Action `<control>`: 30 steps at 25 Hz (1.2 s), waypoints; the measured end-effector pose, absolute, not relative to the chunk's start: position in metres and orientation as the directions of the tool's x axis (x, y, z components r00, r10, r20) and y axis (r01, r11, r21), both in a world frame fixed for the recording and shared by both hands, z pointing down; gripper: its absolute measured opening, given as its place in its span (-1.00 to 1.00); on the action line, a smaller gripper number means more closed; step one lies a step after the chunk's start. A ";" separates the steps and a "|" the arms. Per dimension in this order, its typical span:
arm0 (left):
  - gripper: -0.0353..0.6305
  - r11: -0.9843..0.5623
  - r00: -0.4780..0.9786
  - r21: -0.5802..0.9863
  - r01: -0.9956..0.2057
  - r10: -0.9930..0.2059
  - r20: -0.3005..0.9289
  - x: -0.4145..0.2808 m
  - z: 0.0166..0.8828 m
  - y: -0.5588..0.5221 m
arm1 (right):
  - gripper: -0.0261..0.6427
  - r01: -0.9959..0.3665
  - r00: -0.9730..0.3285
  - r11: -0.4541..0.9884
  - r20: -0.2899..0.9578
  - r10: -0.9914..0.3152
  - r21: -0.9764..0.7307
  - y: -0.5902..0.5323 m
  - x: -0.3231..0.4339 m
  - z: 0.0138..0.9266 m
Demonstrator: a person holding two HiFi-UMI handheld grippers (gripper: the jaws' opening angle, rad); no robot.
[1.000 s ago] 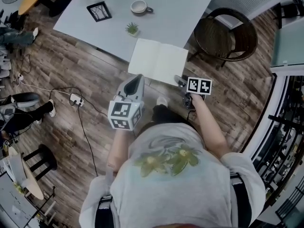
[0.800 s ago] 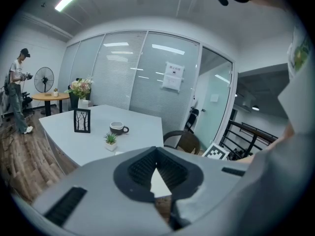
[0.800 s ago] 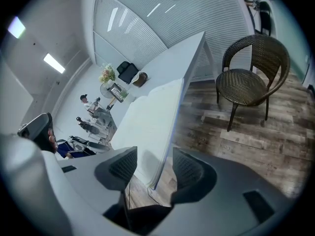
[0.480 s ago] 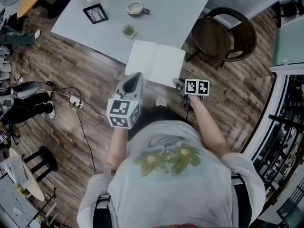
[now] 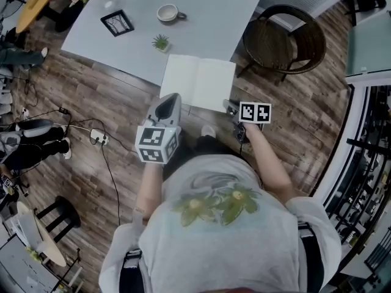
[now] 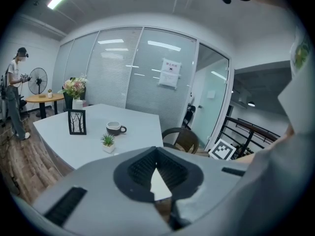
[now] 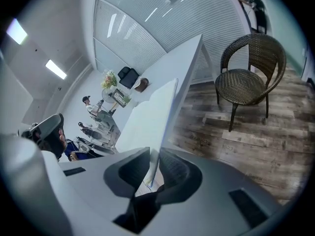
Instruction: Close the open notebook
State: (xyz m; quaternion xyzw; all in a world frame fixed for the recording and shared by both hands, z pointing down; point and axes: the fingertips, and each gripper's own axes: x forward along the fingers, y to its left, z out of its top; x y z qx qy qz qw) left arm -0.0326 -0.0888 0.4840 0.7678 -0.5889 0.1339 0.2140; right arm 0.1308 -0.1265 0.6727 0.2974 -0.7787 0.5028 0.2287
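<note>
- The right gripper (image 7: 153, 156) has just been closing. Its jaws now stand narrow, pinched on the thin right-hand edge of the notebook (image 5: 198, 81), which runs edge-on between the dark ribbed pads (image 7: 170, 167).
- The left gripper (image 6: 156, 173) has its jaws only slightly apart. A white wedge of page shows through the gap between the ribbed pads (image 6: 141, 167), which clamp nothing.
- Both grippers have smooth grey shells. Each carries a cube with black-and-white square markers (image 5: 255, 112).
- The notebook lies open and flat, with two blank white pages. It sits at the near edge of the table (image 5: 208, 11), just ahead of both grippers.
- The table top is pale, smooth and matt.
- A round cup (image 5: 165, 12) with a dark outside and a pale rim stands farther back. I cannot tell what it holds.
- A small pale square pot holds a spiky green plant (image 5: 160, 41), between the cup and the notebook.
- A black-rimmed picture frame (image 5: 117, 22) stands upright to the left of the cup.
- A white vase (image 6: 77, 103) at the far corner holds pink and white flowers.
- A dark woven wicker chair (image 5: 284, 38) with a rounded back stands at the table's right side.
- The floor (image 5: 110, 96) is made of brown wood-grain planks.
</note>
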 end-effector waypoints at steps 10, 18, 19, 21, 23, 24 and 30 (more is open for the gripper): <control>-0.88 -0.254 0.299 0.160 -0.954 -0.832 0.467 -0.055 0.480 -0.099 | -0.72 -0.716 -0.698 0.274 0.661 -0.277 -0.642 -0.126 0.131 0.665; -0.88 -0.293 0.334 0.159 -0.943 -0.818 0.468 -0.070 0.477 -0.107 | -0.73 -0.734 -0.677 0.235 0.661 -0.323 -0.637 -0.124 0.130 0.658; -0.88 -0.299 0.339 0.160 -0.941 -0.815 0.469 -0.071 0.477 -0.108 | -0.74 -0.737 -0.673 0.228 0.663 -0.328 -0.636 -0.124 0.130 0.658; -0.88 -0.311 0.350 0.162 -0.936 -0.810 0.471 -0.074 0.477 -0.110 | -0.74 -0.744 -0.665 0.220 0.666 -0.338 -0.631 -0.125 0.130 0.657; -0.88 -0.322 0.360 0.162 -0.933 -0.806 0.471 -0.077 0.476 -0.111 | -0.74 -0.751 -0.656 0.212 0.670 -0.348 -0.625 -0.125 0.129 0.655; -0.88 -0.327 0.364 0.163 -0.931 -0.804 0.470 -0.079 0.476 -0.112 | -0.74 -0.755 -0.651 0.207 0.672 -0.353 -0.622 -0.125 0.129 0.655; -0.88 -0.349 0.388 0.171 -0.921 -0.797 0.463 -0.090 0.473 -0.116 | -0.74 -0.772 -0.623 0.163 0.681 -0.384 -0.615 -0.124 0.129 0.649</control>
